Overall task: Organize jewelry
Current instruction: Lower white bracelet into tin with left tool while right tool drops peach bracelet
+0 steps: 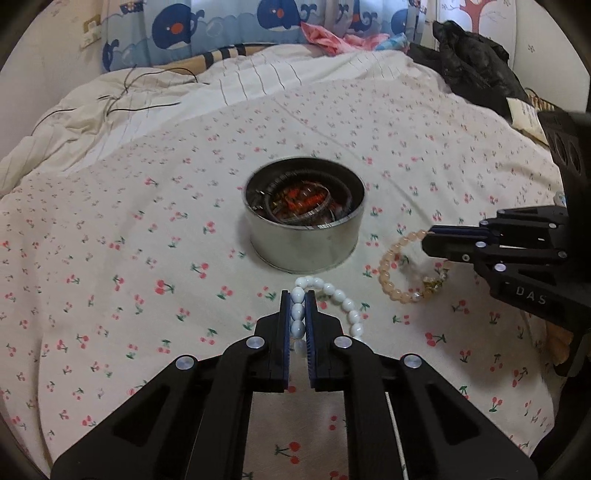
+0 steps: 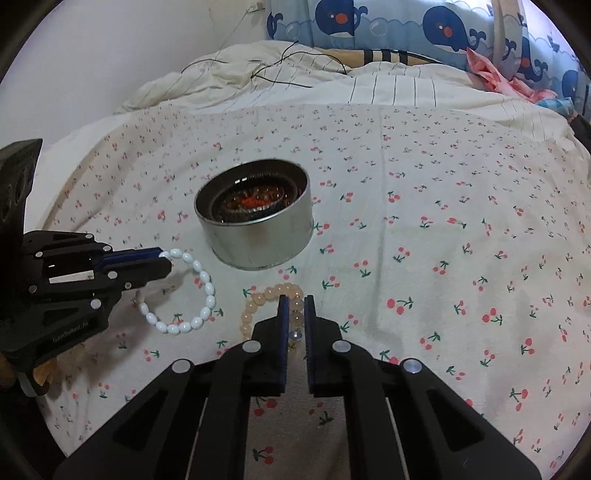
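My left gripper [image 1: 298, 306] has its jaws pinching the white bead bracelet [image 1: 345, 304]: a run of its oval beads sits in a line between the two blue pads, and the free part of the loop curves out to the right of the jaws, over the cherry-print bedsheet [image 1: 129, 258]. Seen from my right wrist, that same white bracelet [image 2: 199, 291] hangs as an open ring from the tip of the left gripper [image 2: 164, 260], off to the left.

My right gripper [image 2: 295, 308] has its jaws pinching the peach bead bracelet [image 2: 258, 302]. A few of its beads and a small clear bead are caught between the pads, and the rest of the loop bulges out to the left of the jaws. From my left wrist the peach bracelet [image 1: 402, 269] shows as a ring with a little gold charm, gripped at the tip of the right gripper [image 1: 428, 240].

Just beyond both bracelets, about midway across the bed, stands a round metal tin [image 1: 304, 236], open at the top, with dark and orange-red bangles [image 1: 301, 203] piled inside. The tin [image 2: 255, 236] is between the two grippers and a little farther off.

Farther still lie a rumpled cream quilt [image 2: 258, 70] with thin dark cords [image 2: 280, 74] on it, then a whale-print curtain [image 1: 229, 26].
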### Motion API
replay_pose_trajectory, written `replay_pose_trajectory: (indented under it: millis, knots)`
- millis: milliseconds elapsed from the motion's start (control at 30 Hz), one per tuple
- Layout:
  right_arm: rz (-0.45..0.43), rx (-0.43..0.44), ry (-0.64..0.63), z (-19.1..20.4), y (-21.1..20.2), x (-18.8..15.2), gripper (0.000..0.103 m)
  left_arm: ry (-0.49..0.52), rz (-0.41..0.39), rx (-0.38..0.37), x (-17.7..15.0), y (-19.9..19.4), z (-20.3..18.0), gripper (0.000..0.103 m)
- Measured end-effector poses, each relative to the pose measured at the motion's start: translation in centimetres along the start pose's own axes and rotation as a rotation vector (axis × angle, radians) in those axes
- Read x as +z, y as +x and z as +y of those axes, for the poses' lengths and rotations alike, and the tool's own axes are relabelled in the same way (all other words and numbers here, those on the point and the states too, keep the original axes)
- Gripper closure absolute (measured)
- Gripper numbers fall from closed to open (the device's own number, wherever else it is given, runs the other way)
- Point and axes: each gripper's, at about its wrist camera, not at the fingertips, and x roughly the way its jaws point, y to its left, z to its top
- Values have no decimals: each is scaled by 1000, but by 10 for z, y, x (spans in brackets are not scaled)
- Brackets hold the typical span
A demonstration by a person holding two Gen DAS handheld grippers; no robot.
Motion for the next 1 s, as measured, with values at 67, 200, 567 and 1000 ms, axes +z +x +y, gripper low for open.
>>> replay_pose_trajectory:
  millis: [67, 200, 567, 1000]
  knots:
    - [-8, 8, 7, -1, -3, 1, 95, -11, -6, 4, 1, -3, 4, 96]
    - [-24, 24, 17, -2, -9, 3, 94, -28, -25, -3, 6, -10, 9, 96]
    - [-75, 104, 61, -5, -27, 13, 95, -6, -92, -28, 19, -34, 7, 96]
    - [-159, 182, 104, -9, -51, 38, 94, -21, -178, -148, 66, -52, 5, 96]
